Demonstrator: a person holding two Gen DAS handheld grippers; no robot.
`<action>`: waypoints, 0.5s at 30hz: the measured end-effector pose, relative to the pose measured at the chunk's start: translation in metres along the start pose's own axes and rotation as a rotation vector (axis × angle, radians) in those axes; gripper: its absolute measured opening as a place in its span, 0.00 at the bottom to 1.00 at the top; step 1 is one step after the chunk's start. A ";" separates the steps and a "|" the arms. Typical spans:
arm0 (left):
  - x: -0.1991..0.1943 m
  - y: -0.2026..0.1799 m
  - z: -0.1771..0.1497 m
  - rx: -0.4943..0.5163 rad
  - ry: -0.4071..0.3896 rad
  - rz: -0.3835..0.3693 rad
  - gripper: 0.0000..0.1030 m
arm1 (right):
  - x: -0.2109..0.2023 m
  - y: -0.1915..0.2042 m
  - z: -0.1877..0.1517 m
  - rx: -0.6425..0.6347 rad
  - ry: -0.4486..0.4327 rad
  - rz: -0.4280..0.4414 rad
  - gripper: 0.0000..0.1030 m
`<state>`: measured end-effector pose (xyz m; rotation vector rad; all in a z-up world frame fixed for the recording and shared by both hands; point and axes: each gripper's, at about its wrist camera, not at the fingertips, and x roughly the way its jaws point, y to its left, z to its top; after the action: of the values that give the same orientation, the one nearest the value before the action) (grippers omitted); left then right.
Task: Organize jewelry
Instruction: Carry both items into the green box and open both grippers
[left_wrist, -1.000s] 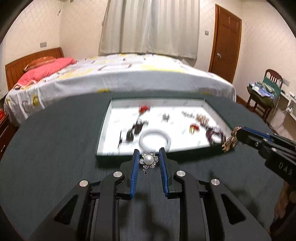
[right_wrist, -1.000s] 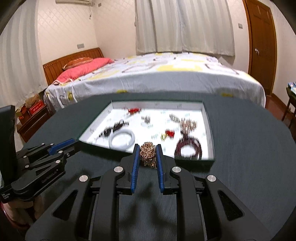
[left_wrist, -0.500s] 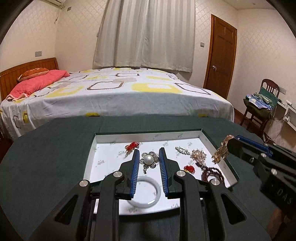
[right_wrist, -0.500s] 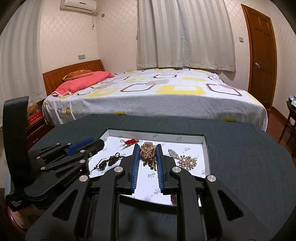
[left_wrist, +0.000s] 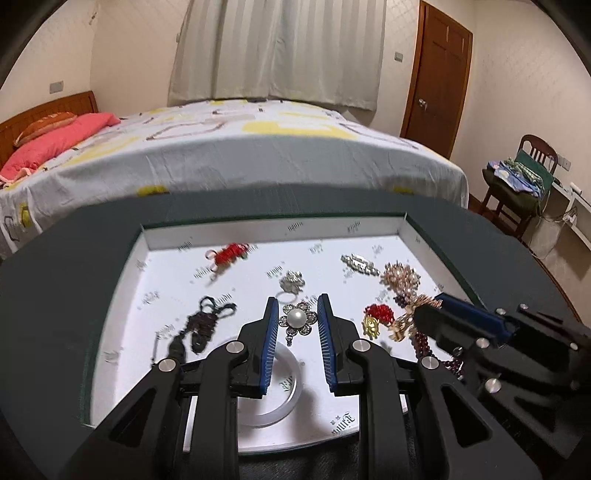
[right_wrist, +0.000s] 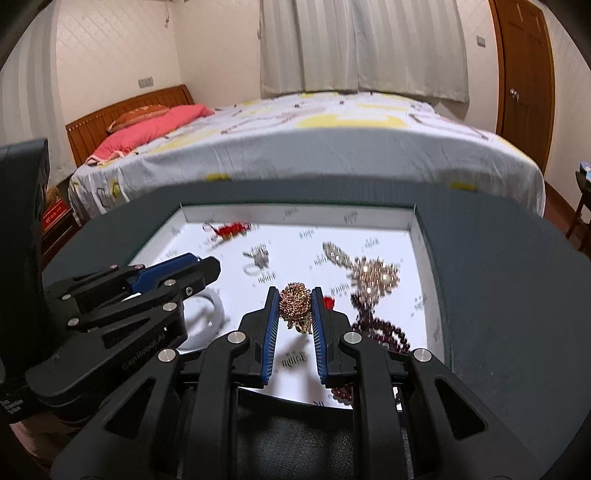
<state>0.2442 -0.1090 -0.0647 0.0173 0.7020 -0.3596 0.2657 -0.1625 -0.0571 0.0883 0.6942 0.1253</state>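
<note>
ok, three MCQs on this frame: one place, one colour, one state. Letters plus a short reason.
1. The left gripper hangs over:
A. the bed
B. the white tray
C. a chair

2. The ring-shaped bangle in the tray is:
A. white
B. red
C. gold

3. The right gripper is:
A. wide open
B. shut, holding nothing
C. shut on the gold chain bundle

Key: B, tray floor shows beneath its fingers and the pearl flower brooch it holds; A, pale against the tray; C, both pads press the bundle.
</note>
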 end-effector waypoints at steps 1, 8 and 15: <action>0.003 -0.001 -0.001 0.001 0.007 -0.005 0.22 | 0.003 -0.001 -0.002 0.002 0.008 -0.001 0.17; 0.014 -0.006 -0.008 0.008 0.040 -0.022 0.22 | 0.014 -0.007 -0.011 0.008 0.049 -0.002 0.17; 0.019 -0.011 -0.009 0.016 0.061 -0.039 0.22 | 0.018 -0.009 -0.013 0.014 0.071 -0.003 0.17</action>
<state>0.2479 -0.1237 -0.0827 0.0297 0.7609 -0.4031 0.2718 -0.1680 -0.0800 0.0961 0.7665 0.1211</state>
